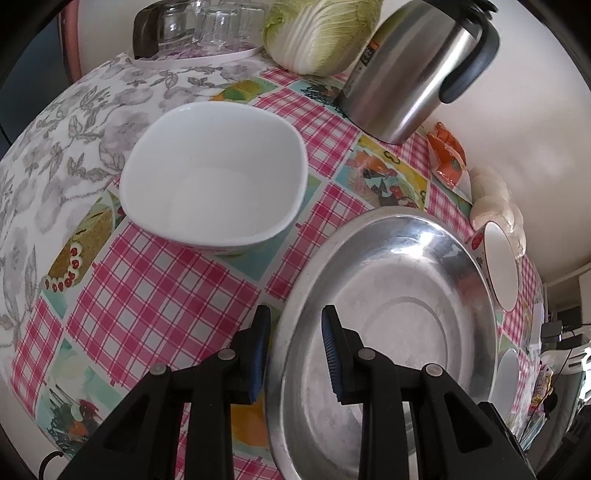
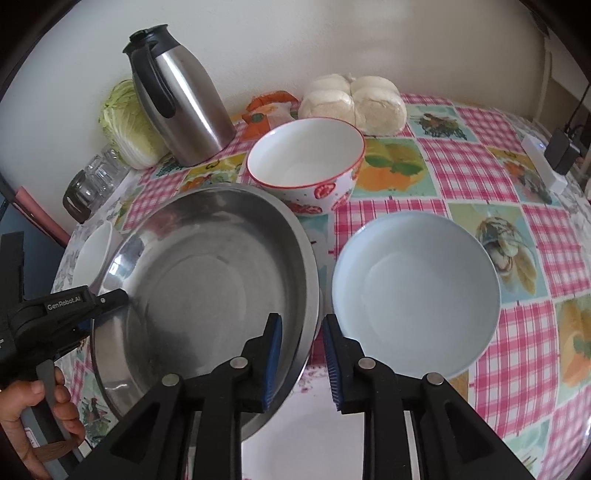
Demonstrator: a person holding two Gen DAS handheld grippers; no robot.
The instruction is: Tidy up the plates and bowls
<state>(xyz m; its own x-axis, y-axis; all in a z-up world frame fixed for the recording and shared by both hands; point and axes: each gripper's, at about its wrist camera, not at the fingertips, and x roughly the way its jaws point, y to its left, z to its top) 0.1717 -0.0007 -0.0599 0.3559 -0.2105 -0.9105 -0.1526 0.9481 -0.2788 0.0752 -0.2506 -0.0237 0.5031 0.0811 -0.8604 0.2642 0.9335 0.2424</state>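
Observation:
A large steel bowl (image 1: 388, 332) (image 2: 207, 295) sits on the checked tablecloth. My left gripper (image 1: 295, 350) is open and straddles its left rim, one finger inside, one outside. My right gripper (image 2: 301, 354) is open and straddles its right rim the same way. The left gripper also shows in the right wrist view (image 2: 107, 299) at the bowl's left rim. A white square bowl (image 1: 214, 177) (image 2: 92, 254) stands left of the steel bowl. A pale blue bowl (image 2: 415, 295) stands to its right. A red-patterned bowl (image 2: 306, 158) (image 1: 500, 266) stands behind.
A steel thermos jug (image 2: 181, 99) (image 1: 417, 70), a cabbage (image 1: 321, 33) (image 2: 125, 122), upturned glasses (image 1: 207, 26) (image 2: 92, 181), an orange packet (image 1: 447, 155) and bagged buns (image 2: 354, 99) line the back by the wall. A white box and charger (image 2: 550, 162) lie far right.

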